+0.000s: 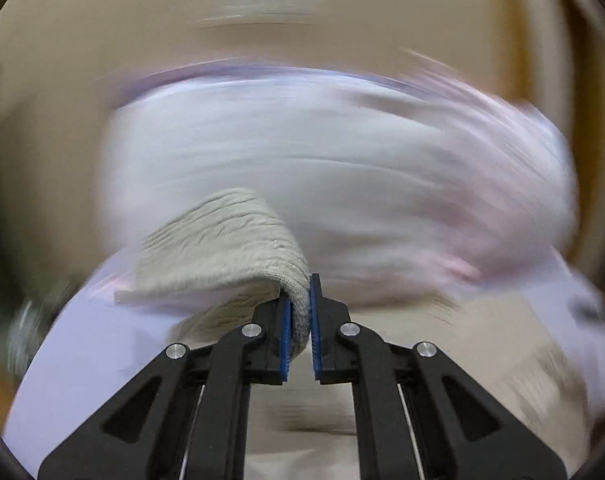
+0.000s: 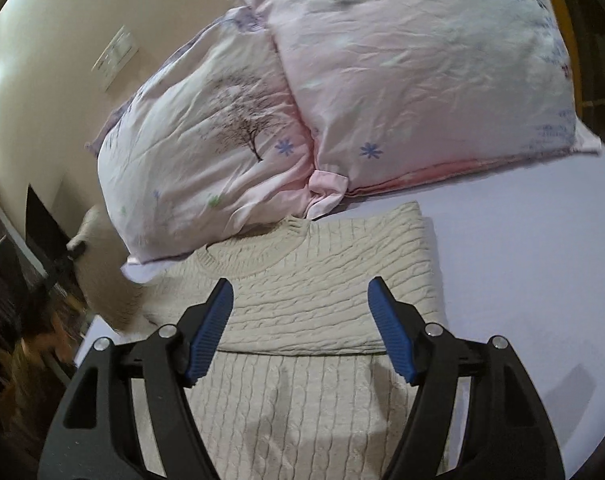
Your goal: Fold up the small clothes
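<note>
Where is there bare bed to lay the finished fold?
The free patch is lavender sheet, bordered by the cream cable-knit sweater and the pink printed pillows. The pillows overlap the sweater's collar, so it is crowded there. The left gripper pinches knit; the right gripper hangs open.

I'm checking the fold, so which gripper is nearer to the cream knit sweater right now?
Left. The left gripper is shut on an edge of the sweater, so it touches it. The right gripper is open and hovers over the sweater's folded part.
</note>
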`<state>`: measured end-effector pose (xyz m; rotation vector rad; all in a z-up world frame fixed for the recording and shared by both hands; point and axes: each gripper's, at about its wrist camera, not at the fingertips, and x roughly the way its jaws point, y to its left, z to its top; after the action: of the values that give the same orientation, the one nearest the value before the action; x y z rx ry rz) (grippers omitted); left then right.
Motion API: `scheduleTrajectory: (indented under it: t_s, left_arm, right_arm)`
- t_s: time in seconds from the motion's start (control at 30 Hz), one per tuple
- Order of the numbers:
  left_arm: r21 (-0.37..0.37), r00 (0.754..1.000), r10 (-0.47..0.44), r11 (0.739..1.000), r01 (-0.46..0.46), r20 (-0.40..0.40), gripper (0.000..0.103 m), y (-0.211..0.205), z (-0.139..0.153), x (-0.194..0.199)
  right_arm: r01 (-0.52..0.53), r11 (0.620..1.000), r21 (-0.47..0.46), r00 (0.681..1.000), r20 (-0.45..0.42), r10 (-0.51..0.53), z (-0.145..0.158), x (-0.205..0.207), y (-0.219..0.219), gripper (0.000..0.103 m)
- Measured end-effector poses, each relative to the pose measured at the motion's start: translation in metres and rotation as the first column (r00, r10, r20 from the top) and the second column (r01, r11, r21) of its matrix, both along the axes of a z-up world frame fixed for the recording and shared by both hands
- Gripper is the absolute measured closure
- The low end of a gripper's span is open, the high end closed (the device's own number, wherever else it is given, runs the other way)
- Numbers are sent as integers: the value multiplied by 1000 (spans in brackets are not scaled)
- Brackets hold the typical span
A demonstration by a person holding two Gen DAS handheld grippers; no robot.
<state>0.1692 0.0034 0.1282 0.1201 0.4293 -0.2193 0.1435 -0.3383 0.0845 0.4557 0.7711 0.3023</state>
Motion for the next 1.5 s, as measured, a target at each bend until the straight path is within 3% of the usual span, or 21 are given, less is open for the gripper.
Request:
scheduleTrajectory:
  t_s: [0.07, 0.1, 0.17, 0.2, 0.27, 0.3, 0.33, 0.4, 0.5, 0.63, 0.67, 0.8, 0.93, 1.0, 1.03, 1.07, 1.13, 1.2, 1.27, 1.37, 1.5]
  left_arm:
    - [156, 988, -144, 976, 150, -50, 91, -81, -28, -6]
    - [248, 974, -206, 942, 225, -97, 91, -120, -50, -11]
    - [344, 949, -269, 886, 311, -165, 91, -158, -80, -19]
    - [356, 942, -280, 874, 330, -185, 91, -163, -89, -25]
    - [302, 939, -282, 894, 331, -195, 83, -148, -84, -33]
    - [246, 945, -263, 919, 307, -197, 77, -129, -76, -36]
    - [185, 950, -241, 943, 278, -198, 63, -110, -68, -38]
    - [81, 961, -182, 976, 203, -206, 59, -62, -54, -46]
    - [-26, 957, -90, 996, 86, -276, 58, 3, -51, -66]
    - [-151, 918, -12, 987, -53, -397, 55, 62, -66, -93]
    - [-179, 910, -9, 981, -72, -415, 54, 75, -72, -101]
    - [-289, 886, -47, 952, -100, -462, 50, 98, -92, -132]
    - [-321, 867, -79, 942, -96, -493, 48, 102, -105, -152]
    - [-319, 860, -88, 943, -91, -503, 47, 100, -110, -160]
    - [-317, 858, -90, 944, -88, -506, 46, 100, -111, -163]
    - [-314, 858, -90, 946, -85, -505, 46, 100, -112, -168]
    - [-317, 859, -95, 945, -81, -503, 45, 100, -113, -174]
    - [-316, 862, -97, 946, -76, -498, 45, 99, -114, -182]
    - [-305, 867, -92, 950, -71, -490, 45, 96, -114, -189]
    - [-285, 873, -73, 955, -78, -482, 45, 95, -114, -199]
    - [-220, 882, 26, 964, -146, -471, 45, 96, -111, -210]
  right_arm:
    - [-2, 1000, 25, 1000, -25, 3, -6, 5, -2, 33]
    - [1, 999, 37, 999, -43, 1, -9, 7, -4, 33]
    - [-4, 997, 80, 996, -93, 11, -17, 13, -11, 34]
    - [-3, 995, 101, 992, -122, 15, -21, 16, -14, 34]
    - [0, 993, 114, 987, -160, 18, -28, 22, -20, 37]
    - [6, 994, 111, 985, -172, 14, -31, 24, -21, 41]
    - [18, 994, 106, 982, -191, 2, -34, 28, -23, 45]
    - [45, 991, 129, 974, -225, -15, -41, 36, -28, 54]
    - [74, 979, 189, 957, -288, -17, -55, 54, -31, 66]
    - [110, 972, 208, 937, -348, -31, -78, 74, -26, 78]
    - [108, 969, 223, 940, -339, -27, -82, 79, -25, 89]
    - [127, 967, 219, 963, -259, -68, -68, 73, -24, 95]
    - [191, 968, 162, 961, -232, -151, -55, 34, -36, 94]
    - [173, 979, 105, 959, -246, -143, -52, 14, -37, 84]
    - [167, 982, 93, 958, -252, -139, -49, 2, -40, 72]
    - [163, 982, 90, 959, -250, -136, -47, -10, -43, 50]
    - [140, 988, 60, 966, -226, -123, -39, -44, -50, 39]
    - [117, 993, -1, 967, -227, -114, -37, -81, -57, 39]
    - [103, 995, -18, 962, -252, -104, -45, -109, -58, 50]
    - [81, 997, 11, 943, -324, -73, -65, -145, -62, 66]
    - [17, 995, 98, 954, -301, 13, -77, -188, -55, 67]
